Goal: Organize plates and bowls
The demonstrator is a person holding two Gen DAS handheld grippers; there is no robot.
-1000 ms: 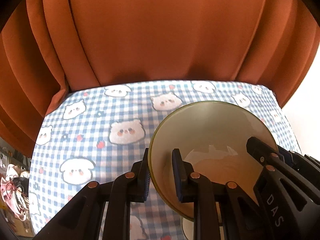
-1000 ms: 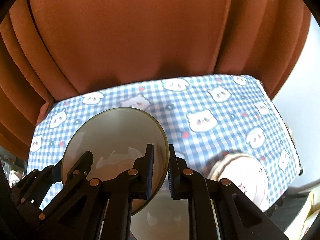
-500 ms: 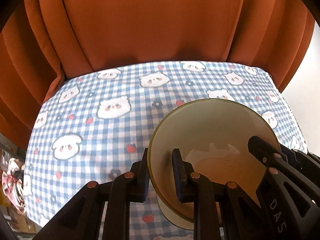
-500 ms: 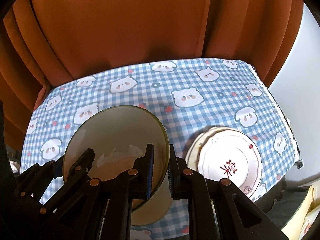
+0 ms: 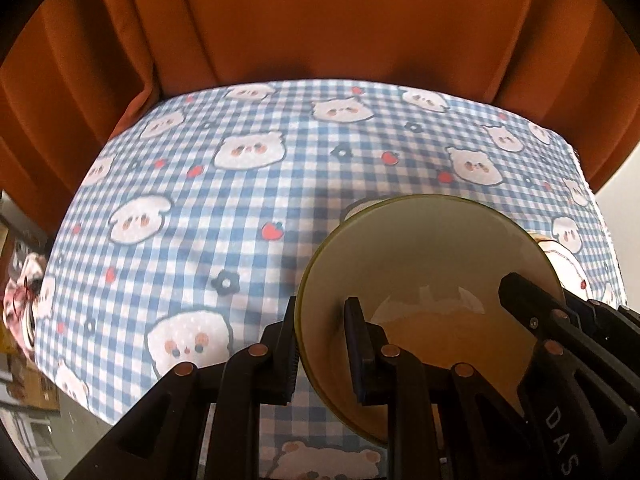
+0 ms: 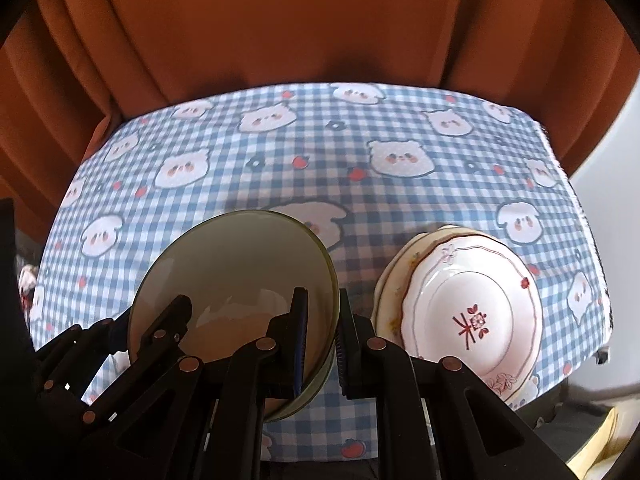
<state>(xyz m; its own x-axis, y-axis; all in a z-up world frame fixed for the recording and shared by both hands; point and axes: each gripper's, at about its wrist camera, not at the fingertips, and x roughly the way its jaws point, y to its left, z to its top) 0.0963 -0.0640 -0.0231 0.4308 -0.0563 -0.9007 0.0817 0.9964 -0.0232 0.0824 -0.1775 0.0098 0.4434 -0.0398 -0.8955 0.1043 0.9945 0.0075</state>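
Two grippers, left [image 5: 320, 344] and right [image 6: 323, 344], clamp their jaws on opposite rims of a green-edged bowl [image 6: 240, 280], held above the checked tabletop [image 6: 320, 160] beside stacked plates [image 6: 460, 312]; uneven lowering could tip it onto them.

Both grippers, clamped on opposite sides of the bowl's [image 6: 236, 276] rim, have carried it down toward the checked tablecloth [image 5: 248, 208]. More cloth now shows beyond the bowl, and the orange curtain [image 5: 320, 20] takes up less of each view. In the right wrist view the stack of plates [image 6: 460, 312], earlier only partly seen, now lies in full just beside the bowl. In the left wrist view the stack's edge [image 5: 562, 260] now shows behind the bowl's far rim.
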